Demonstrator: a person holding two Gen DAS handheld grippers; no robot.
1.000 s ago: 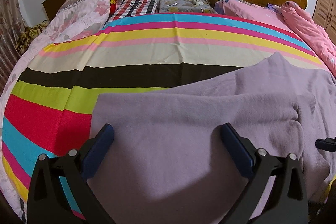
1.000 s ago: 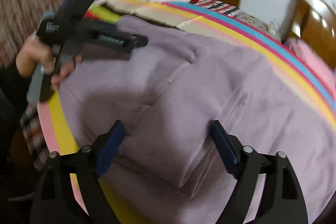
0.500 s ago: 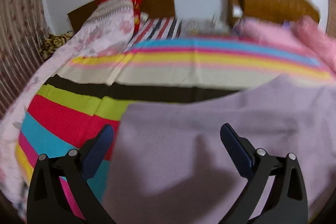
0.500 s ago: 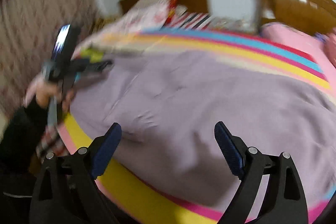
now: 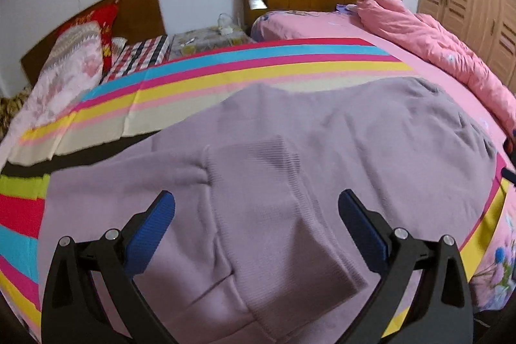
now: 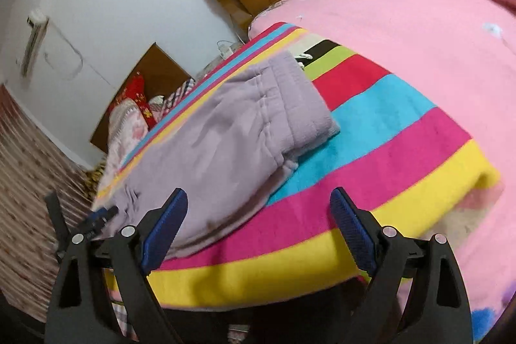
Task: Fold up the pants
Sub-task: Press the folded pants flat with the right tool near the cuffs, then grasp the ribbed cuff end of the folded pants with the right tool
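On the bed with the striped rainbow blanket (image 5: 200,76) lie soft purple knit pants (image 5: 322,144), one cuff folded over; more folds seem left. Left gripper (image 5: 256,215) and right gripper (image 6: 258,211) jaws are spread wide, holding nothing

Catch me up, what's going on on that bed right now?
A person is folding lilac pants on a striped blanket, with tongs in each hand. The left tongs are open and hover over a ribbed cuff that is turned back onto the fabric, gripping nothing. The right tongs are open too, over the blanket's edge beside the waistband end. The pants lie partly folded; neither tool holds them at this moment.
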